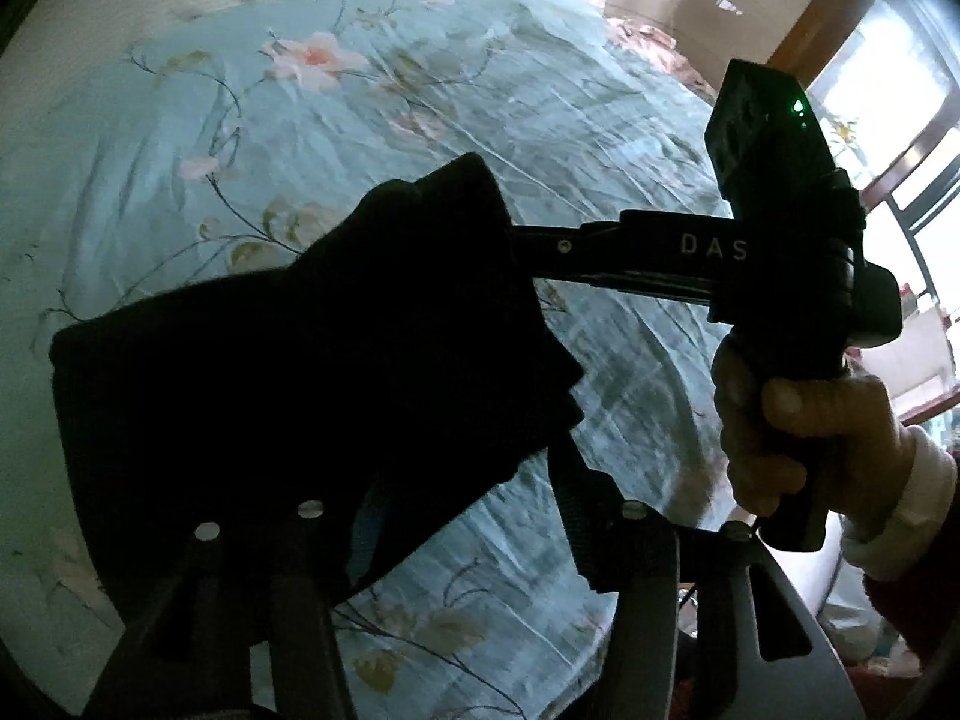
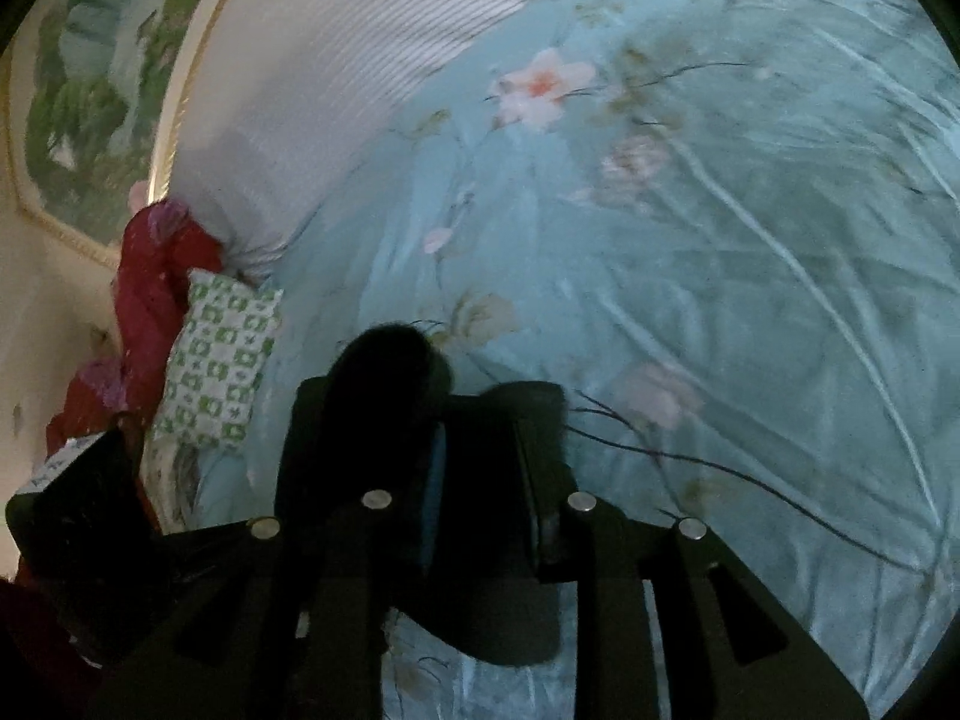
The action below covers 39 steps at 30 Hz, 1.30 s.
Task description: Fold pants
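Black pants (image 1: 312, 384) hang limp above the floral bed sheet (image 1: 420, 96), clamped in my left tongs (image 1: 336, 540) and right tongs (image 2: 480, 468); soft, light cloth, best gripped at its edges.

Both wrist views close above bedspread (image 1: 372, 108), facing headboard end; shared floral bedspread (image 2: 690, 228)

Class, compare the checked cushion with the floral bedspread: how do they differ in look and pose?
The checked cushion is white with green squares; the floral bedspread is pale blue with pink flowers. The cushion stands propped at the bed's edge; the bedspread lies spread flat and creased. Both are patterned fabric on the bed.
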{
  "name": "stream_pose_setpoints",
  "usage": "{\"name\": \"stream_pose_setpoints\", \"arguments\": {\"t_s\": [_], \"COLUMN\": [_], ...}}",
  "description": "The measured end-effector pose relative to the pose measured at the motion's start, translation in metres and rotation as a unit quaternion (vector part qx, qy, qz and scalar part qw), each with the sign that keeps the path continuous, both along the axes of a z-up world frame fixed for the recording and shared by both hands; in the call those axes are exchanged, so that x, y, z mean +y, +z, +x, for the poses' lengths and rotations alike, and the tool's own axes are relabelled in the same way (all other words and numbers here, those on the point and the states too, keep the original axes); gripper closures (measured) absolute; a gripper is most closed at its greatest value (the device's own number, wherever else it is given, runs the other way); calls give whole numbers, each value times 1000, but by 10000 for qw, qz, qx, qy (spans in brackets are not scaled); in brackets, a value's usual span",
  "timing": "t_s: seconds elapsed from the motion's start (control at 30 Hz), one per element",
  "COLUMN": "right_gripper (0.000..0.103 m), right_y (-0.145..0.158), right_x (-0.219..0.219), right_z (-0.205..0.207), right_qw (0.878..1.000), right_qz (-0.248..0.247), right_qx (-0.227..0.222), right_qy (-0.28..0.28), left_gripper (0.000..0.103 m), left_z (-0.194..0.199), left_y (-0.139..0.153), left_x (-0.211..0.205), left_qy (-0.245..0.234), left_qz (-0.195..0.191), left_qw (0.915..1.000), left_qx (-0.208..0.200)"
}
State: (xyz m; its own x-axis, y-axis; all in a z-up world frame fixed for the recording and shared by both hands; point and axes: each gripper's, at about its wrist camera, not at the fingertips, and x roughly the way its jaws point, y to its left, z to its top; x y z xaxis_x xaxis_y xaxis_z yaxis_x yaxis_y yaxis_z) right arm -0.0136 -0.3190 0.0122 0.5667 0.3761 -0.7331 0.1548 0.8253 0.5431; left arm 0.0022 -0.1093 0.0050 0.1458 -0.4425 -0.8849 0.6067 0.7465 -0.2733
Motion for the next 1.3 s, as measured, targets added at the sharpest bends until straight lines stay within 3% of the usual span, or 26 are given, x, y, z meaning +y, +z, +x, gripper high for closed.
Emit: {"name": "stream_pose_setpoints", "arguments": {"t_s": [0.4, 0.73, 1.0, 1.3], "right_gripper": [68, 57, 47, 45], "right_y": [10, 33, 33, 28], "right_x": [5, 23, 38, 43], "right_z": [-21, -21, -10, -6], "right_qw": [9986, 9984, 9982, 9967], "right_qz": [-144, -282, -489, -641], "right_qx": [147, -17, 81, 287], "right_qy": [-478, -487, -342, -398], "left_gripper": [42, 37, 34, 31], "left_z": [3, 28, 53, 73], "left_y": [17, 30, 26, 9], "left_x": [33, 90, 122, 133], "left_qy": [187, 1056, 1611, 1888], "left_qz": [-307, -447, -319, -168], "left_qw": [9993, 9934, 9864, 9815], "left_qx": [135, 82, 112, 278]}}
